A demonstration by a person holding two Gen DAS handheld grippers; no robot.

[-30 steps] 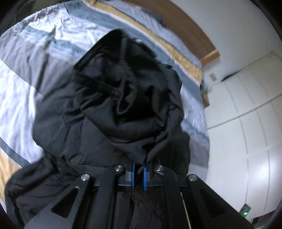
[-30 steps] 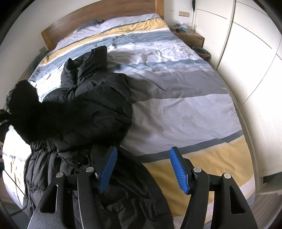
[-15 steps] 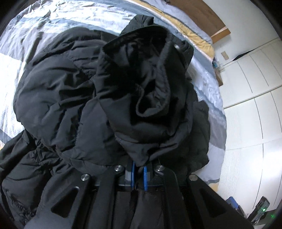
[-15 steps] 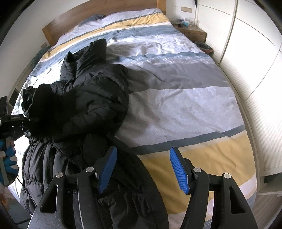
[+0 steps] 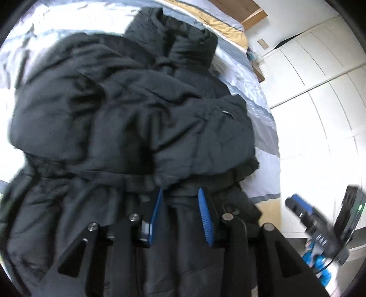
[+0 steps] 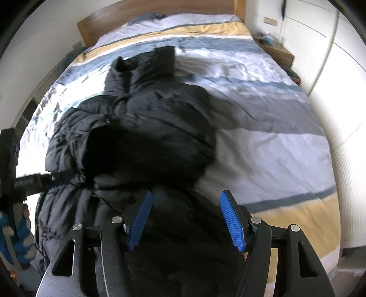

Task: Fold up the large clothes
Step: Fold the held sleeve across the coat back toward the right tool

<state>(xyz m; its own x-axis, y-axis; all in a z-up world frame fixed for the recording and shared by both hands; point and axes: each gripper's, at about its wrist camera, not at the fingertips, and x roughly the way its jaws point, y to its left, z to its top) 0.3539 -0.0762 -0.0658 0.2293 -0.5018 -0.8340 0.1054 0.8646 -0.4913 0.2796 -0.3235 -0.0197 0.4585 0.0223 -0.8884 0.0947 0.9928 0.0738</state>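
A black padded coat lies across the left and middle of a bed covered in a quilt striped white, grey, blue and yellow. The coat's upper part is folded down over its lower part, and the collar points toward the wooden headboard at the top of the frame.

In the left wrist view, the left gripper sits at the bottom centre, right over the coat's gathered waist. Its jaws are opening, with a narrow gap between the blue pads; coat fabric shows in the gap, but the pads do not press on it. At the lower right of that view, blurred, is the right gripper's body, held by a hand in a blue and white glove.

In the right wrist view, the right gripper is at the bottom centre with jaws wide apart, holding nothing, above the coat's dark lower half. White wardrobe doors fill the right edge.
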